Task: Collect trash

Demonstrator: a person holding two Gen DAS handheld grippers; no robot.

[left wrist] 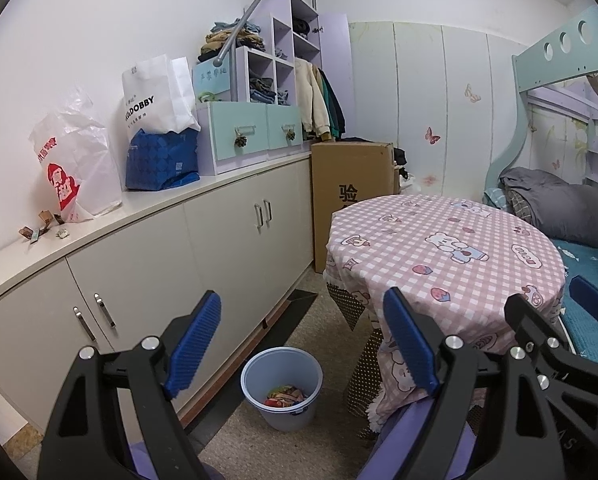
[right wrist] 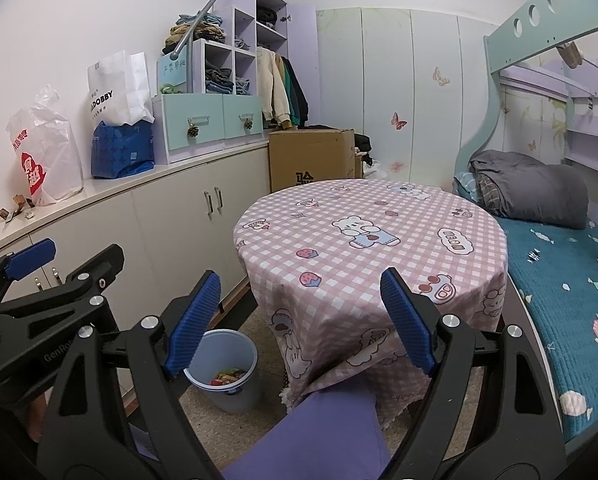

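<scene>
- On the counter [left wrist: 147, 208], far left end in the left wrist view: small scraps [left wrist: 43, 228], wrapper-like, lying loose just in front of a white bag [left wrist: 75, 152] with red print. These look like the trash left to collect.
- Bin [left wrist: 282, 388] stands on the floor between the cabinet doors and the table [left wrist: 443, 248]; coloured wrappers already in the bottom.
- Left gripper [left wrist: 307, 344]: jaws wide apart, nothing between the pads. It is aimed at the bin, well apart from the scraps.
- Table cloth looks bare of trash from here.
- Right wrist view: right gripper [right wrist: 303, 320] jaws likewise wide, empty, pointing at the table edge. Left gripper body shows at the left border.
- Same scraps [right wrist: 15, 208] visible at the counter's left end, beside the white bag [right wrist: 43, 152]; bin [right wrist: 223, 372] low and partly behind the left pad.
- Bed [right wrist: 555, 288] has small pale shapes on the blue cover; most read as printed pattern, one pinkish bit near the right edge I cannot tell.
- Judgement, step in hand: choosing the next piece; likely the counter scraps.
- To do it well: swing the left gripper over, since it is the nearer side. Come in low and flat so one pad slides under a scrap; thin wrappers slip. Take one piece at a time, keep clear of the bag, then release directly above the bin mouth.
</scene>
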